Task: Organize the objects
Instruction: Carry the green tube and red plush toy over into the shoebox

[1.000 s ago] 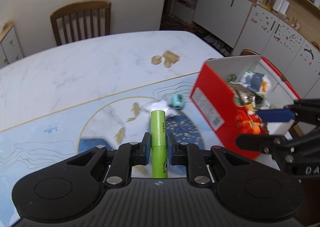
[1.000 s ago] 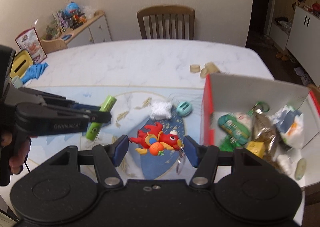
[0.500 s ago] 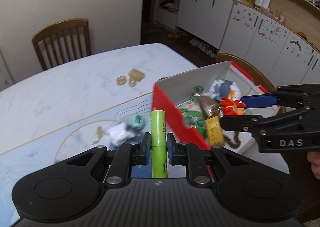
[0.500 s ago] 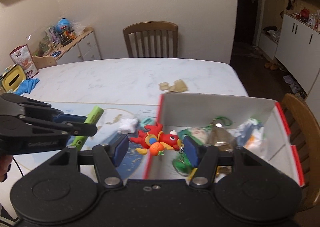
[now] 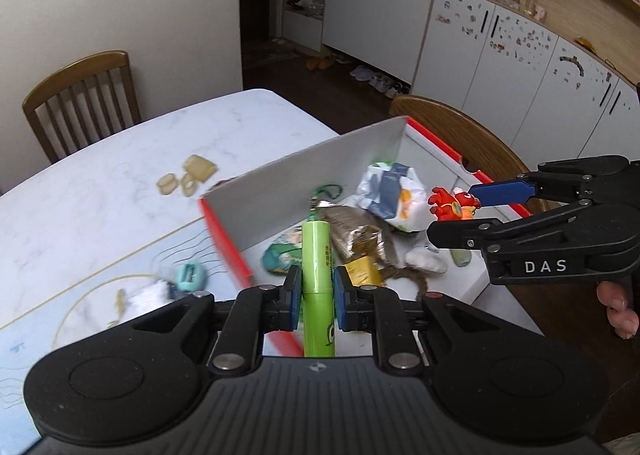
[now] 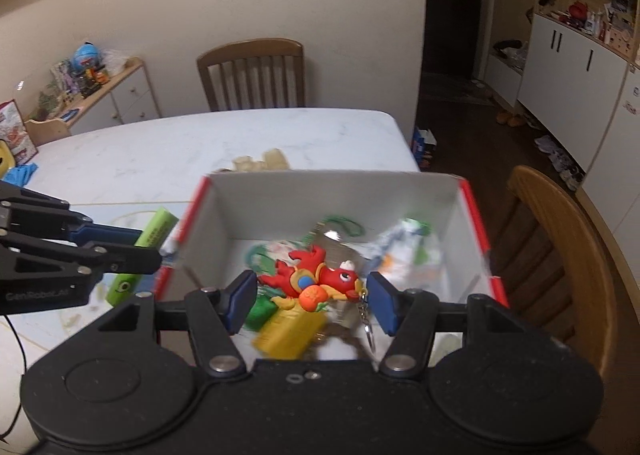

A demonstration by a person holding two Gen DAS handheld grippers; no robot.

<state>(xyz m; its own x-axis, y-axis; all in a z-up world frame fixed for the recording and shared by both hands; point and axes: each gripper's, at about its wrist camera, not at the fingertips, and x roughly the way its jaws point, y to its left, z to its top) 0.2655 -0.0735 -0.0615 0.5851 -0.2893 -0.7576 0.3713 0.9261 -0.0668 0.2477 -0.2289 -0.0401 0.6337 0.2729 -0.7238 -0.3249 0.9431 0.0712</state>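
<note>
1. My left gripper (image 5: 316,297): 2 blue pads clamped narrow on a green tube (image 5: 317,275), which stands lengthwise between them, its top end past my fingertips.

2. Left of those fingers, on the table (image 5: 100,183): a teal clip (image 5: 190,277) and a white scrap (image 5: 150,293) on the blue mat (image 5: 32,331); farther off, tan pieces (image 5: 188,175).

3. Ahead and right of the left fingers: the red-and-white box (image 5: 280,199), open-topped, holding a brown foil packet (image 5: 360,231), a yellow block (image 5: 362,271) and a white printed bag (image 5: 390,195).

4. My right gripper (image 6: 311,297): pads set at medium width, gripping a red parrot keychain (image 6: 316,279) crosswise, its metal ring (image 6: 368,329) dangling by the right finger. It hangs above the box interior.

5. Beyond the box: 2 wooden chairs (image 6: 252,75).
</note>
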